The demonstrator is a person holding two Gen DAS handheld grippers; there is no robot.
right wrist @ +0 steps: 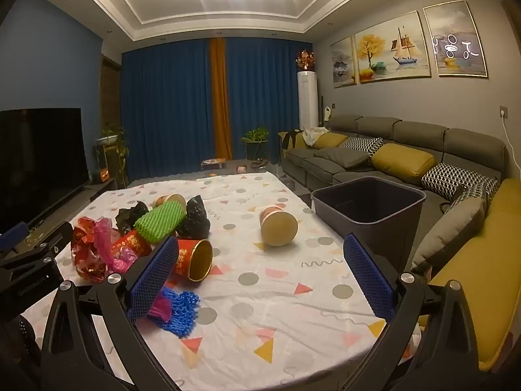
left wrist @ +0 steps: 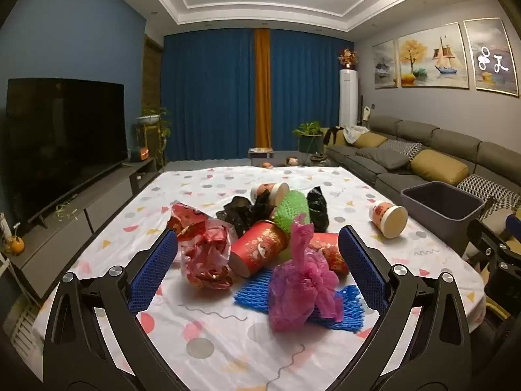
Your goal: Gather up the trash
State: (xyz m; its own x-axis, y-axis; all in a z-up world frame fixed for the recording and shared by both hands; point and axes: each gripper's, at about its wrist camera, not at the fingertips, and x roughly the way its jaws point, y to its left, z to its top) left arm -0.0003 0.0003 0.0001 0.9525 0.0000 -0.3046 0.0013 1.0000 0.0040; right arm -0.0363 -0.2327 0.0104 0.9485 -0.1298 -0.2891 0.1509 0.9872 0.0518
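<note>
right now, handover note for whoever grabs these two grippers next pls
Left gripper: open, empty, facing the trash pile.
Right gripper: open, empty, over bare tablecloth.
Pile on the table's left side: red cups, pink bag, blue foam net, green foam net, black bags, red foil wrapper.
One cup lies apart, nearer the grey bin at the table's right edge.
Done: nothing visible in the bin.
Left: everything.
</note>
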